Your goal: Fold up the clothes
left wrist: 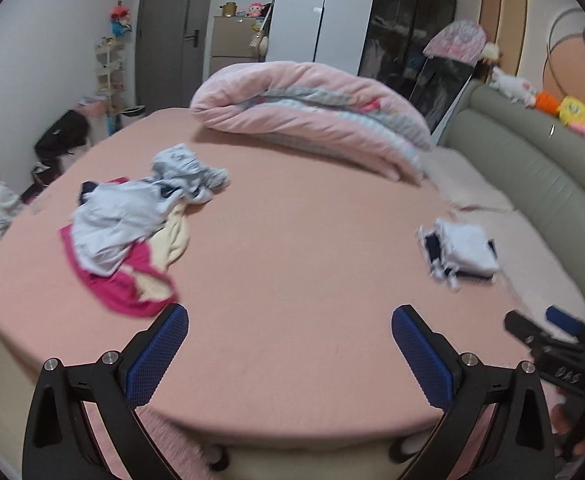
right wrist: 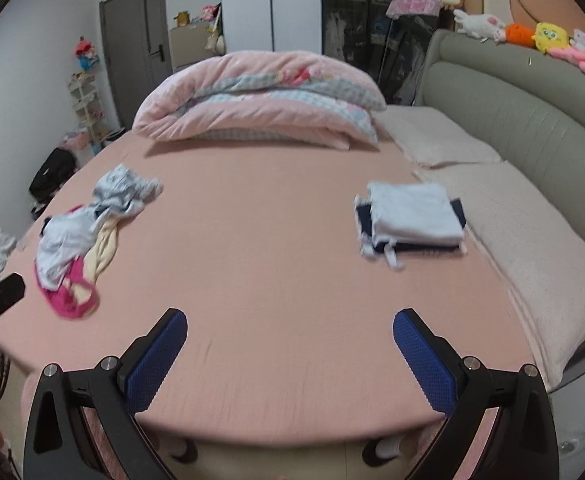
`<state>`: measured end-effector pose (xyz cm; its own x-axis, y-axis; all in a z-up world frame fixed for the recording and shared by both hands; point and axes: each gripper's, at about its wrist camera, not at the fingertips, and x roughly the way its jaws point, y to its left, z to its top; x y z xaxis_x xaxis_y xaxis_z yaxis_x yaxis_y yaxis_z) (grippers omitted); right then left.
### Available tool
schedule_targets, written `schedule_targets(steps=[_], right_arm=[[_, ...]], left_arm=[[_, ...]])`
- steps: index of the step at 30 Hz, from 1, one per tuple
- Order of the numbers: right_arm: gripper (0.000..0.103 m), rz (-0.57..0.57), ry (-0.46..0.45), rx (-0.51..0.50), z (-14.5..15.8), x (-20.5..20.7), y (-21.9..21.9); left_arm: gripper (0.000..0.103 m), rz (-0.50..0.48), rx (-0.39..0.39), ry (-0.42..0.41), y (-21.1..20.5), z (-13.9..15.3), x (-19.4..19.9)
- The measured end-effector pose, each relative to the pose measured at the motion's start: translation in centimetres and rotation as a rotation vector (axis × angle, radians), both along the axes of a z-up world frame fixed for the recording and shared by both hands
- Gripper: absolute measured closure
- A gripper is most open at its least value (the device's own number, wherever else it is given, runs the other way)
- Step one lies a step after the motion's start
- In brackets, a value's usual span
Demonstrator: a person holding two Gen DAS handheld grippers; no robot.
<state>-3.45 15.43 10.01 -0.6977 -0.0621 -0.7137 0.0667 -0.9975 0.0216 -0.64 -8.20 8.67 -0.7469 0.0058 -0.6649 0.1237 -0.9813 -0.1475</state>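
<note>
Left gripper [left wrist: 290, 320] and right gripper [right wrist: 290, 322], both spread apart and empty, above the pink bed sheet [right wrist: 272, 248]. Unfolded clothes pile [left wrist: 124, 232] ahead-left; folded stack [right wrist: 412, 216] ahead-right.

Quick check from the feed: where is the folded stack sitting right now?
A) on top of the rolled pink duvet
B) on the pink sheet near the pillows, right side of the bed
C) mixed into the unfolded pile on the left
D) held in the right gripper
B: the folded stack lies flat on the pink sheet beside the pillows, apart from the unfolded pile; the right gripper is open and empty.
</note>
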Motion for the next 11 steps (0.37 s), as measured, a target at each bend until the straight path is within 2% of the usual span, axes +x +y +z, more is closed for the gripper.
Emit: schedule_targets(steps=[6, 11], right_arm=[[0.0, -0.009, 0.01, 0.017, -0.4, 4.1, 0.7], [0.0, 0.015, -0.007, 0.026, -1.2, 5.6, 0.5]], left_arm=[[0.0, -0.021, 0.036, -0.021, 1.4, -1.7, 2.2], [0.0, -0.044, 0.04, -0.038, 2.9, -2.6, 3.3]])
